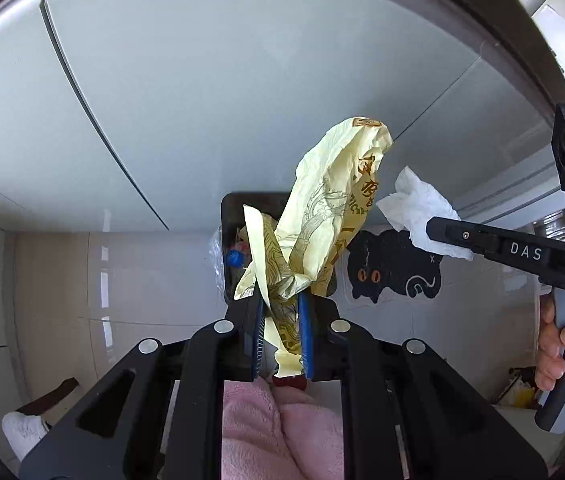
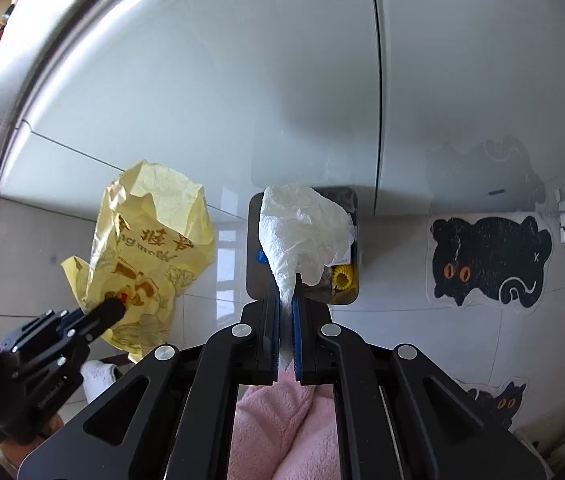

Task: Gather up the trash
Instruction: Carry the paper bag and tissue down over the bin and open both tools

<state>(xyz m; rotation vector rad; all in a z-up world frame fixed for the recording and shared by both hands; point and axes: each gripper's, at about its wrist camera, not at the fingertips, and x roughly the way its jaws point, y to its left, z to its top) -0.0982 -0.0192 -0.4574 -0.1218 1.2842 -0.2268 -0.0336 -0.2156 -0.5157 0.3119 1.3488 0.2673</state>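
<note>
My left gripper (image 1: 281, 300) is shut on a crumpled yellow printed wrapper (image 1: 334, 204), held above a black trash bin (image 1: 229, 216) on the floor. The wrapper (image 2: 150, 248) and left gripper (image 2: 112, 306) also show in the right wrist view. My right gripper (image 2: 287, 284) is shut on a crumpled white tissue (image 2: 302, 224), held over the same bin (image 2: 253, 240), which holds several bits of trash. In the left wrist view the right gripper (image 1: 432, 228) pinches the tissue (image 1: 418, 204) to the right of the wrapper.
A large white fridge (image 2: 242, 80) stands right behind the bin. A black cat-shaped mat (image 2: 490, 256) lies on the tiled floor (image 2: 402, 320) to the bin's right; a second cat mat (image 2: 498, 400) lies nearer. Pink fleece clothing (image 2: 282, 432) shows below.
</note>
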